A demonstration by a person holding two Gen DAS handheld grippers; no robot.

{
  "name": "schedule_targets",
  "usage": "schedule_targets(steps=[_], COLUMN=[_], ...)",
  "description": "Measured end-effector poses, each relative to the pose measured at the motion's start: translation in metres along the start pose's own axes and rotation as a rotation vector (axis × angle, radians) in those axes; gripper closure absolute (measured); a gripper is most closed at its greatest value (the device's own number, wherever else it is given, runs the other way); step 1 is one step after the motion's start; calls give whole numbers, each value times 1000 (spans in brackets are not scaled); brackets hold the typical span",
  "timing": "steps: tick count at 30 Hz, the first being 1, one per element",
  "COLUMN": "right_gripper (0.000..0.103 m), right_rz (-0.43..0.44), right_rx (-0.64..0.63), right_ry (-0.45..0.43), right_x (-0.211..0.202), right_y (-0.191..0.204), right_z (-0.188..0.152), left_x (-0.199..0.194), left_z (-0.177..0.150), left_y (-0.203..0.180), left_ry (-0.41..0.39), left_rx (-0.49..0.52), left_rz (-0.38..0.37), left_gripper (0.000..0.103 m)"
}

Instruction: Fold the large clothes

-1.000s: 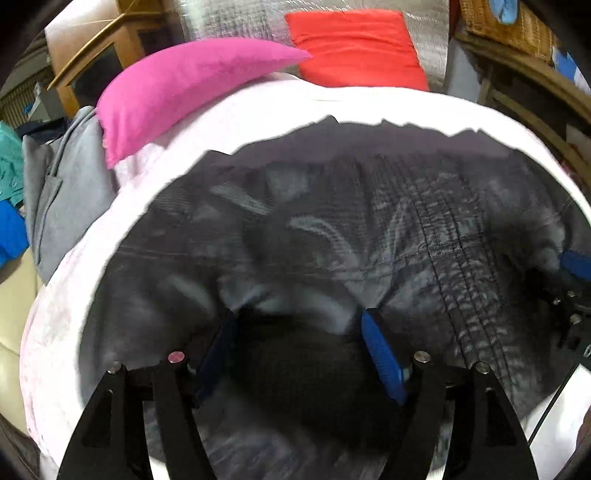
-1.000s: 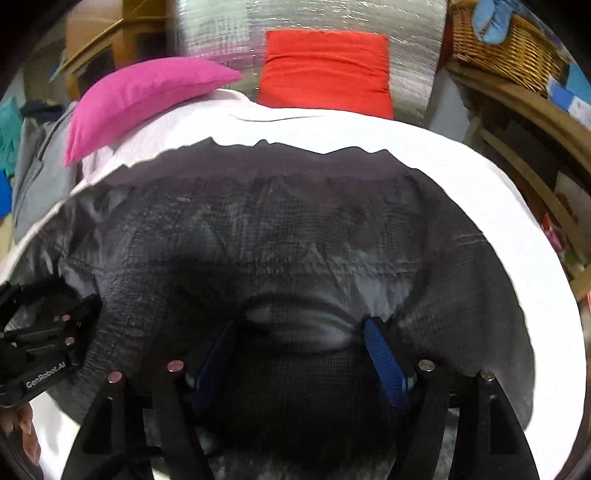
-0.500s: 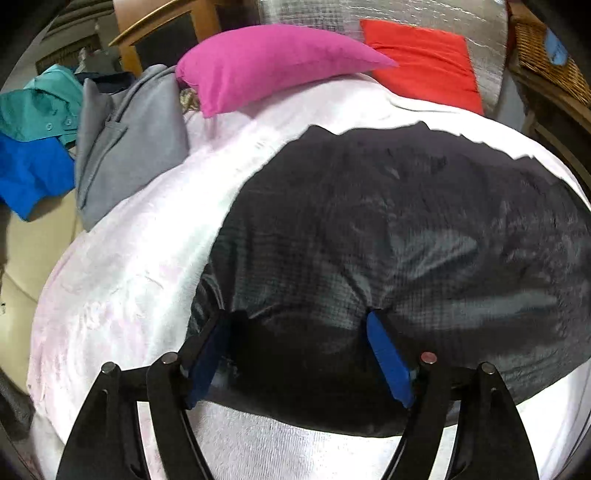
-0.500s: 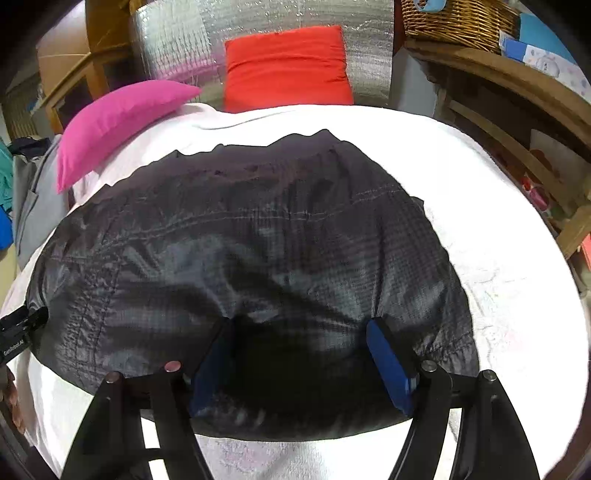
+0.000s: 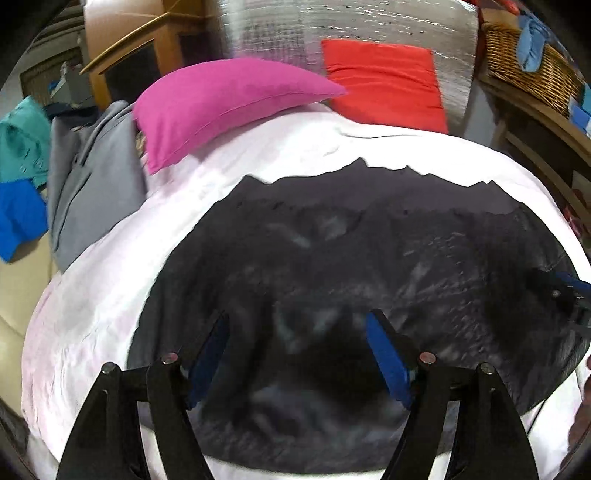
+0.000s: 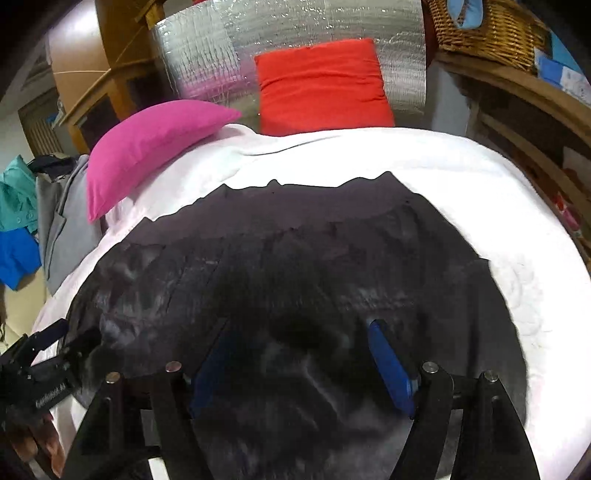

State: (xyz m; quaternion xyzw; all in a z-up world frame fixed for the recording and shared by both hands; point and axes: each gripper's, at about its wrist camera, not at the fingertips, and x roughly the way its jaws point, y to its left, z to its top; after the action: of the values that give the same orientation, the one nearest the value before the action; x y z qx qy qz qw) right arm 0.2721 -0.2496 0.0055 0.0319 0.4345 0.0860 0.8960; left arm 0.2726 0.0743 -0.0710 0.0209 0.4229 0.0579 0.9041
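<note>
A large black garment (image 5: 351,280) lies spread on a white-covered bed (image 5: 110,295); it also fills the right wrist view (image 6: 295,288). My left gripper (image 5: 299,350) hovers over its near left part, jaws wide apart, nothing between the blue pads. My right gripper (image 6: 299,354) hovers over its near right part, jaws also wide apart. The right gripper shows at the right edge of the left wrist view (image 5: 569,295). The left gripper shows at the lower left of the right wrist view (image 6: 44,369).
A pink pillow (image 5: 221,107) and a red pillow (image 5: 384,81) lie at the bed's head against a silver padded board (image 6: 295,37). Grey, teal and blue clothes (image 5: 74,177) are piled at the left. A wicker basket (image 6: 484,26) stands on wooden shelves at the right.
Both grippers went out over the garment's near edge, then came back over the cloth. The garment now lies flatter. The jaws have stayed apart.
</note>
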Motion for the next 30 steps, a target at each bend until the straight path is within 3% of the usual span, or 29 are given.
schedule_targets(steps=[6, 10, 13, 16, 19, 22, 26, 28, 30], right_gripper=[24, 22, 23, 23, 22, 22, 22, 22, 22], right_rz=[-73, -94, -86, -52, -28, -30, -34, -40, -8], right_rx=[5, -34, 0, -7, -35, -26, 5, 14, 31], right_ry=[81, 109, 107, 10, -23, -5, 93, 80, 41], right_x=[42, 46, 33, -3, -33, -39, -11, -20, -36], right_y=[-10, -10, -14, -14, -13, -20, -41, -40, -39], right_z=[1, 1, 1, -7, -24, -43, -58, -55, -51], left_x=[45, 52, 46, 20, -3, -15, -11, -5, -7], left_z=[0, -1, 2, 0, -7, -15, -25, -35, -42], left_y=[-11, -15, -13, -3, 11, 23, 28, 34, 42], left_ry=[105, 116, 128, 78, 47, 41, 82, 134, 122], left_rx=[-7, 8, 2, -4, -25, -45, -47, -50, -69], left_rz=[-6, 7, 1, 3, -1, 13, 12, 7, -2], left_gripper=[25, 25, 25, 25, 25, 25, 25, 25, 25])
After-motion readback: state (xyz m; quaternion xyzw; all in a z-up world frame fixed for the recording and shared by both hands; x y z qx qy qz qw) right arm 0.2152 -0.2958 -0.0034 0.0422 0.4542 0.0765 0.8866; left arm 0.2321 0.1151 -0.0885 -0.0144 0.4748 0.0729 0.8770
